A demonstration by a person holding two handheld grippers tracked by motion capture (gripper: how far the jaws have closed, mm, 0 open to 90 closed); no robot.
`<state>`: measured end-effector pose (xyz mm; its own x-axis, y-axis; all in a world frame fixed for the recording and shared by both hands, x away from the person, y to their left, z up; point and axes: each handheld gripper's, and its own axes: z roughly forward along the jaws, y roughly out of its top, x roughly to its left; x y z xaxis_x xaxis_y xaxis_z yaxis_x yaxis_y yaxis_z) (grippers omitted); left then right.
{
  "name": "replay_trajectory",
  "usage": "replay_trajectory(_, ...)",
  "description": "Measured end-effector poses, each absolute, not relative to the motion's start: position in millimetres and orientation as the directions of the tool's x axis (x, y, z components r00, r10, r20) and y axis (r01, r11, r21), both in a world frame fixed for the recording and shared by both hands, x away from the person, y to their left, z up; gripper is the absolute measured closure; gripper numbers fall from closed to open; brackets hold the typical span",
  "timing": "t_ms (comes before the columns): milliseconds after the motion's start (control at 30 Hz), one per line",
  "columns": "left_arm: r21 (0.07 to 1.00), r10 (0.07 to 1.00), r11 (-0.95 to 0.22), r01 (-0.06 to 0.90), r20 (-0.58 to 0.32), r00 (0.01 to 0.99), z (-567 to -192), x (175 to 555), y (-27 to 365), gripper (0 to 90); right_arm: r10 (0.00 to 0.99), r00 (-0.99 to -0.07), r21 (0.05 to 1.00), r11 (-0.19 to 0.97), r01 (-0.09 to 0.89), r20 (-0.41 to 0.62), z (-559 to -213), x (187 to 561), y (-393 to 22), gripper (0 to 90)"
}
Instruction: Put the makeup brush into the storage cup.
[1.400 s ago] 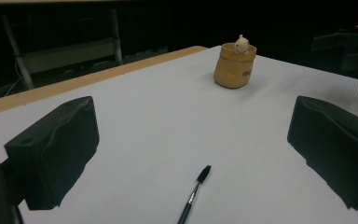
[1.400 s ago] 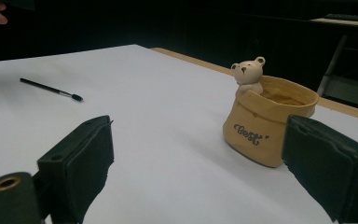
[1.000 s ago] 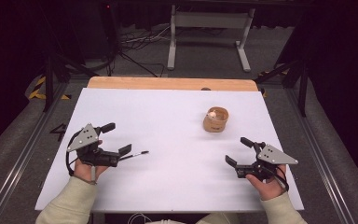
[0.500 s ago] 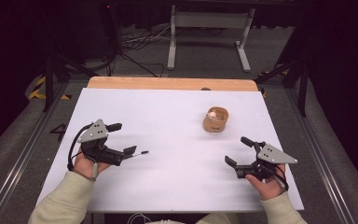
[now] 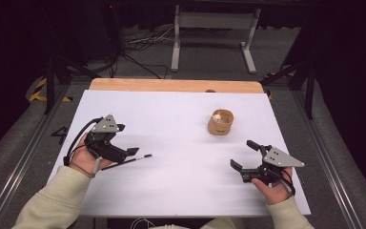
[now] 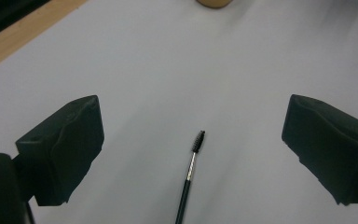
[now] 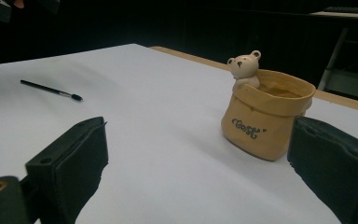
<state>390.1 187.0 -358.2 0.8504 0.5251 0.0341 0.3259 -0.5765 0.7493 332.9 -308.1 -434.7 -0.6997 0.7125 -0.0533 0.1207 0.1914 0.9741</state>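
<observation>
A thin black mascara-type brush (image 5: 126,161) lies flat on the white table cover, its bristle tip pointing right. My left gripper (image 5: 126,139) hovers open just above its handle end. In the left gripper view the brush (image 6: 190,173) lies on the table between the two wide-apart jaws, touching neither, and my left gripper (image 6: 193,112) holds nothing. A small tan pot (image 5: 220,122) with a bear figure on its rim stands at the right rear. My right gripper (image 5: 244,155) rests open at the front right, aimed at the pot (image 7: 266,116), with the brush (image 7: 51,89) farther off to its left.
The white cover (image 5: 181,191) spans most of the table, with a bare wooden strip (image 5: 171,85) along the far edge. Beyond the table are a dark floor, cables and a metal stand (image 5: 214,21). The table's metal rails run along both sides.
My left gripper has moved a little forward and to the right, closer over the brush handle. The brush, the pot and my right gripper have stayed put.
</observation>
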Motion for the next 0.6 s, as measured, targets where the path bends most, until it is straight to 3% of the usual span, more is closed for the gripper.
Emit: replay_trajectory(600,0.589,0.387,-0.764,0.264,0.09,0.918,-349.8,401.7,184.0,8.4,0.709,-0.704,0.973,0.19,0.133,-0.042,-436.0,333.9,-308.0,5.9)
